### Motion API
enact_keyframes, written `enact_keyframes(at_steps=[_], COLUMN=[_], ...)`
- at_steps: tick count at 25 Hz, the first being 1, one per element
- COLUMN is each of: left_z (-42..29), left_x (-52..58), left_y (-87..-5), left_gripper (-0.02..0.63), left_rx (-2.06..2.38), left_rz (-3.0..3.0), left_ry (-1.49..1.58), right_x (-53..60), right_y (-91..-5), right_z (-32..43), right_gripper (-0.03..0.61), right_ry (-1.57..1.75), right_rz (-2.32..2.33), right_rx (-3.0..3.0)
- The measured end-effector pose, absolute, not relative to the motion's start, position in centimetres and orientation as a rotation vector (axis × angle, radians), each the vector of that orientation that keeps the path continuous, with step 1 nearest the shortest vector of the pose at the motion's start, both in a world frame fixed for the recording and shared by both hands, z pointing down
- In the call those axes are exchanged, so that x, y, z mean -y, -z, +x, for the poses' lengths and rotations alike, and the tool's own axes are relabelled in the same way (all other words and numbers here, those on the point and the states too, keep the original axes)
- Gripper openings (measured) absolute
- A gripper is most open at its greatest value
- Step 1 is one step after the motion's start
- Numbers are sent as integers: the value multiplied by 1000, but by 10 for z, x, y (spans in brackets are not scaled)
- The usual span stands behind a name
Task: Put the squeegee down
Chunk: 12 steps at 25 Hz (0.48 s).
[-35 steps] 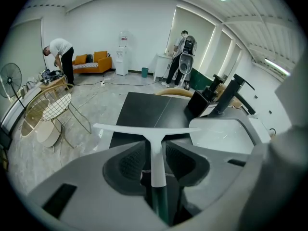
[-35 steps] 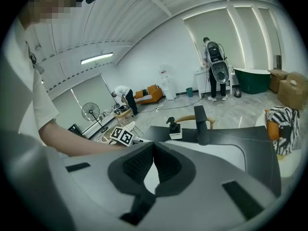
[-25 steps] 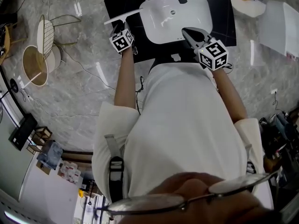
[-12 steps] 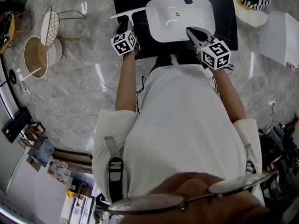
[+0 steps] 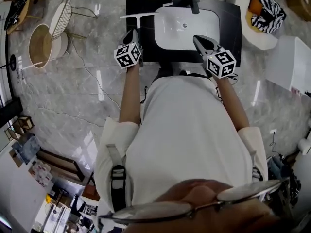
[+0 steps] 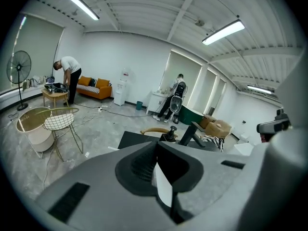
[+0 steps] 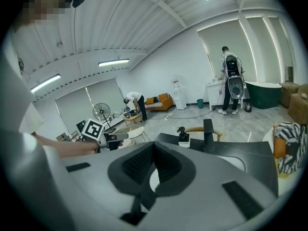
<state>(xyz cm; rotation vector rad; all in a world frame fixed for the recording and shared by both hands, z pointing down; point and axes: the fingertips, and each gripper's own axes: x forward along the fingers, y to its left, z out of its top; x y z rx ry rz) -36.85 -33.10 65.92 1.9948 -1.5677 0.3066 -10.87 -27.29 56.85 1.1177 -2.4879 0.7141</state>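
At the black bench [image 5: 233, 28] with its white basin [image 5: 187, 25], the squeegee [image 5: 137, 15] lies flat at the back left corner, just beside the basin, with one end of its long white blade reaching past the bench's left edge. Neither gripper is touching it. The left gripper [image 5: 131, 34] hangs just in front of it; its jaws have just been closing and now meet with nothing between them. The right gripper [image 5: 198, 39], over the basin's front rim, also has its jaws together and carries nothing. By the look of things, the squeegee is already put down. It seems a light, stiff tool with a thin blade that would flex if pinched, so the short handle stem at the blade's middle appears the safer place to take hold. Its smooth surface could slip in a loose grip.
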Motion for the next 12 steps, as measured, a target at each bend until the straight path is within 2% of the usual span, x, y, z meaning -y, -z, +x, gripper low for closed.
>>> enact_keyframes(at_steps=[12], left_z=[-311], left_x=[226], left_y=[-608], left_gripper=[5], left_rx=[1585], left_rz=[2034], left_ry=[-218], right_x=[210], right_y=[-552], right_z=[-62], right_gripper=[6], right_ry=[-613], right_rz=[1083], right_rx=[2524])
